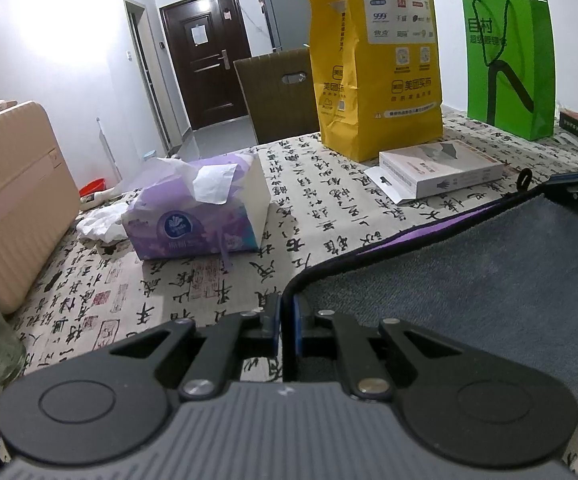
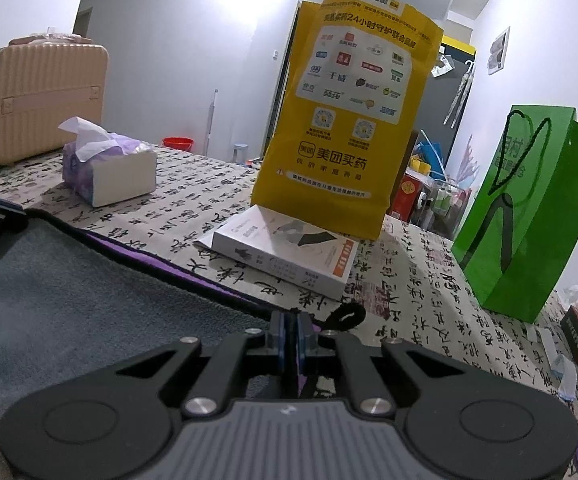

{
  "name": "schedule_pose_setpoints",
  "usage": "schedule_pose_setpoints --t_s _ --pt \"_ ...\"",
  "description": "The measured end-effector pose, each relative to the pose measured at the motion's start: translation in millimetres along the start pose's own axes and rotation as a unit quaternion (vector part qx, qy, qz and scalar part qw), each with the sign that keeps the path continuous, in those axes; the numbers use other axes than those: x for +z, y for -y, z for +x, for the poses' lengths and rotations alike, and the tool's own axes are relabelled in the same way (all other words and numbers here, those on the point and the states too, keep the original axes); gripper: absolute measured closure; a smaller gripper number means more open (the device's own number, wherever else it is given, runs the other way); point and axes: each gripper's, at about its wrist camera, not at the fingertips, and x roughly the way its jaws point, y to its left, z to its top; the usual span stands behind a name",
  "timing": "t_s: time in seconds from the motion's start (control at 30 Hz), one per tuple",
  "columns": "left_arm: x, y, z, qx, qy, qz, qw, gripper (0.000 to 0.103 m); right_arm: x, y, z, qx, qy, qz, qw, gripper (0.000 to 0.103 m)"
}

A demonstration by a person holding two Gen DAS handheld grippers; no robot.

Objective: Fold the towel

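Both claws, left gripper (image 1: 288,316) and right gripper (image 2: 292,334), we note clenched on 2 corners of the grey towel (image 1: 469,280), lifting its edge above the calligraphy tablecloth (image 1: 209,280), likely to fold it over.

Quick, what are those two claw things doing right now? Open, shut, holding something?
Left gripper: shut on a corner of the grey towel.
Right gripper: shut on the towel's opposite corner, next to its black hanging loop.
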Motion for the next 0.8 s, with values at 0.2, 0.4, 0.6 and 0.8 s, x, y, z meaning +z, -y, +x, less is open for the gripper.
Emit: schedule_pose_setpoints --t_s 0.2,0.4,0.6,0.8 --pt "4 -1 8 -0.001 -0.001 0.001 1.0 0.096 3 2 9 0.001 -0.001 -0.002 1.0 0.097" --pt "8 -4 21 -0.006 -0.006 -0.002 1.0 0.096 6 8 20 0.002 -0.003 0.002 1.0 0.097" --pt "9 -8 32 -0.016 -0.02 -0.019 0.9995 0.096 7 9 29 0.002 -0.007 -0.001 1.0 0.097" --pt "7 -8 39 -0.016 -0.031 -0.017 0.9993 0.094 5 10 37 0.008 -0.02 0.003 1.0 0.096"
